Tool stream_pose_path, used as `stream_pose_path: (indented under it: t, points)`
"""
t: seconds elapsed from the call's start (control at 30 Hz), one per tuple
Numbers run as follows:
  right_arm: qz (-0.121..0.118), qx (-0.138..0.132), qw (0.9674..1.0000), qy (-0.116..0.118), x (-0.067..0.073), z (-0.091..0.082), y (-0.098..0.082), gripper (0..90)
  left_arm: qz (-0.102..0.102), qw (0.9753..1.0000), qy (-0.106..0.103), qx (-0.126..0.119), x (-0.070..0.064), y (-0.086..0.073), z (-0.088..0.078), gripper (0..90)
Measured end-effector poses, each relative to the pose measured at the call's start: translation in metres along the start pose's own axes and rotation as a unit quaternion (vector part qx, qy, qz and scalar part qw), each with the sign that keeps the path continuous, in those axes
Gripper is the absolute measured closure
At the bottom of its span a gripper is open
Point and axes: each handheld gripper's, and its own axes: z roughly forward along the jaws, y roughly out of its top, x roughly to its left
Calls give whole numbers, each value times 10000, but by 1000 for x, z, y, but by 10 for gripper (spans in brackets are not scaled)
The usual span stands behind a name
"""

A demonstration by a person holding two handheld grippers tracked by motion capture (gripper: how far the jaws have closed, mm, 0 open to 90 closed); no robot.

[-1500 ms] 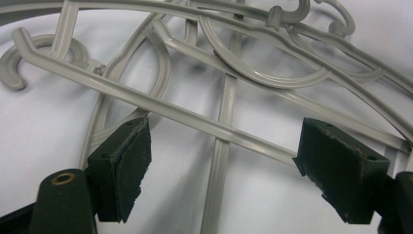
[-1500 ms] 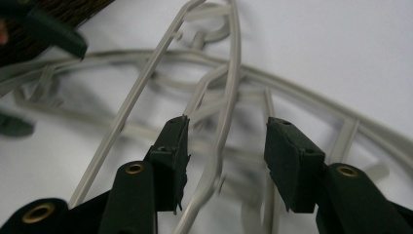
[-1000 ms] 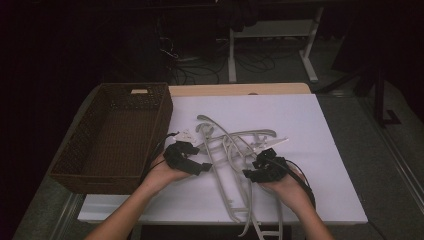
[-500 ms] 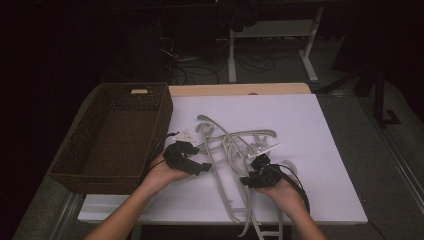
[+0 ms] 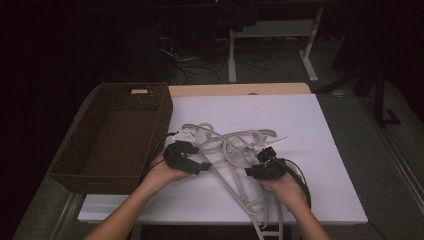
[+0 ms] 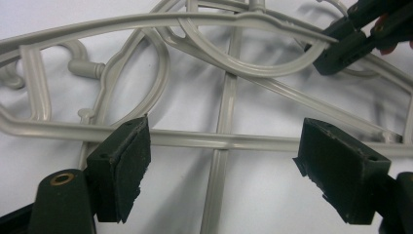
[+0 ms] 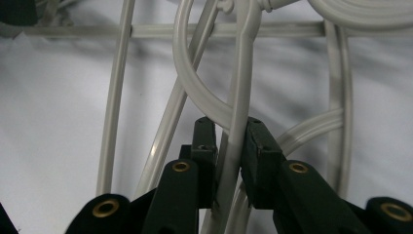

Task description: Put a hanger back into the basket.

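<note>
Right gripper (image 7: 229, 146) – jaws just closing, clamped on a grey hanger bar (image 7: 238, 122). Left gripper (image 6: 221, 161) – jaws spread, released, over the hanger pile (image 5: 230, 150) on the white table (image 5: 325, 130). No legible writing.

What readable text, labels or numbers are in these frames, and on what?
None legible.
Basket: a pale tag on its far rim, too small to read.
Hangers, white board, left tool and right tool: no print visible.
</note>
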Motion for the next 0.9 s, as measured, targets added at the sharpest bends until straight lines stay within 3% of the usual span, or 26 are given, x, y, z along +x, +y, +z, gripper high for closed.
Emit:
stream_pose_path:
  t: [0.2,0.33,0.5,0.7,0.9]
  points:
    - [-281,-73,9995,91,-10,-9,9,786,12,10000,6,-27,0,1,-1,196]
    - [-467,-20,9983,353,-23,-17,17,808,47,10000,17,-45,0,4,-2,196]
    - [-454,-96,9970,621,-32,-22,22,809,178,9996,145,-134,-1,11,-8,196]
    - [-746,22,9939,817,-38,-34,32,809,434,9979,313,-358,-3,29,-21,196]
    - [-1134,261,9877,1046,-37,-40,39,809,713,9966,343,-241,-4,43,-22,196]
